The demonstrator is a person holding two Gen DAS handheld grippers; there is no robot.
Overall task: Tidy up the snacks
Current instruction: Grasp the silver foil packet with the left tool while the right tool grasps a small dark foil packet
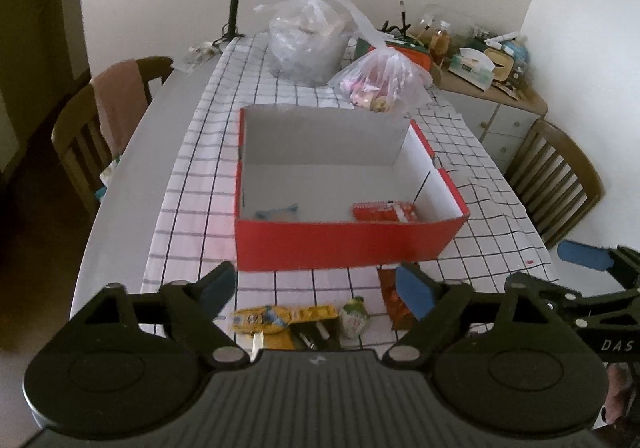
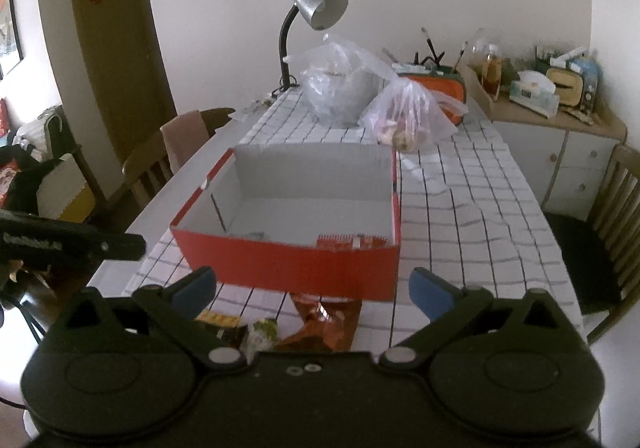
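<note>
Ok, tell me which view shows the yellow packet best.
The left wrist view: the yellow packet lies whole on the cloth before the red box, between open fingers. The right wrist view shows only one corner of it behind the left finger.

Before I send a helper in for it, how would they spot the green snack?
Find the red box on the checked cloth. In front of it lies a row of loose snacks; the green snack sits between a yellow packet and an orange-brown packet, the only small, pale-green one.
</note>
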